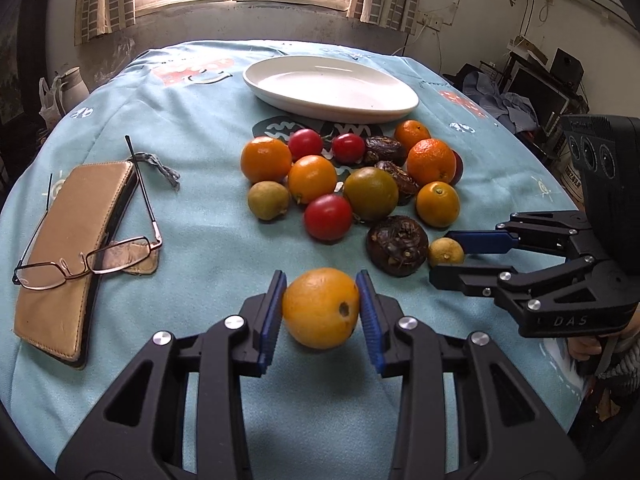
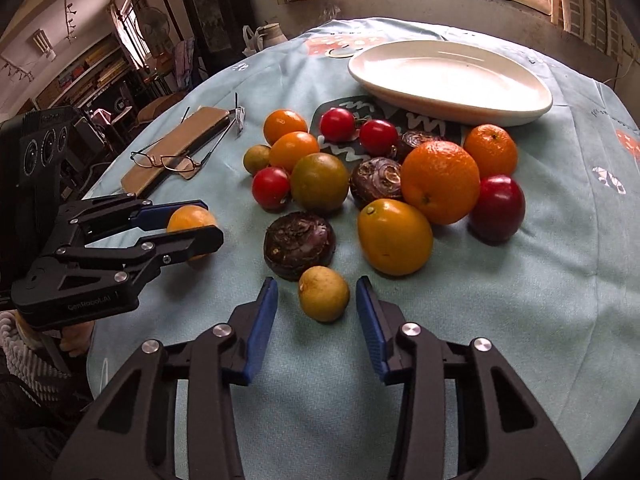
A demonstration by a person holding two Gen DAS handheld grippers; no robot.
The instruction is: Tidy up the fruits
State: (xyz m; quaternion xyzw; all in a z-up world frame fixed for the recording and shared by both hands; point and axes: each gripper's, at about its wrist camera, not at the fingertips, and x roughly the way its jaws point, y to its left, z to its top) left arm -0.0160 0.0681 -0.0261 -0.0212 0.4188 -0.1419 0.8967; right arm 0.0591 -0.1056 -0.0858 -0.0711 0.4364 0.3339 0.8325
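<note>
Orange (image 1: 321,307) clamped in left claw (image 1: 322,309).

We read "DAS" on the right gripper (image 1: 448,254) body at the frame's right edge, and "GenRobot.AI" on the left gripper (image 2: 200,228) body, lower left.

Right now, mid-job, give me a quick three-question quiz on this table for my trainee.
1. True or false: the white plate already holds fruit.
2. What is the left gripper clamped on? A a banana, B an orange, C a spoon.
3. What lies on top of the tan case?
Key: 1 false; 2 B; 3 glasses.
</note>
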